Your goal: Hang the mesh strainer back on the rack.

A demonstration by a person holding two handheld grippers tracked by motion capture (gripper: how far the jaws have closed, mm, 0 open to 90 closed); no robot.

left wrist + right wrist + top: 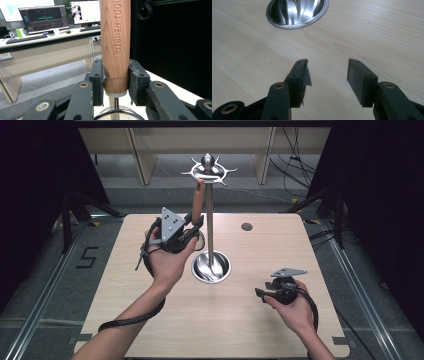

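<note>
Gripping a wooden-handled strainer (115, 47) upright, the left gripper (192, 227) holds it beside the steel utensil stand (210, 220), handle top near the hook crown (208, 169). The right gripper (328, 72) rests low over the table (150, 320) with jaws apart, holding nothing. Hanging appears underway; next, the handle's end likely needs guiding onto a hook.

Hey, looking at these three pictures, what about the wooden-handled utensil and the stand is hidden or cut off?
- Wooden handle: its top is cut off by the upper edge of the left gripper view.
- Utensil head: cut by the bottom edge there, so its type stays unclear.
- Left gripper: in the high view the hand and gripper body cover the utensil's lower end.
- Stand's hooks: too small in the high view to tell whether the handle hangs from one.
- Stand base: cut by the top edge of the right gripper view.
</note>
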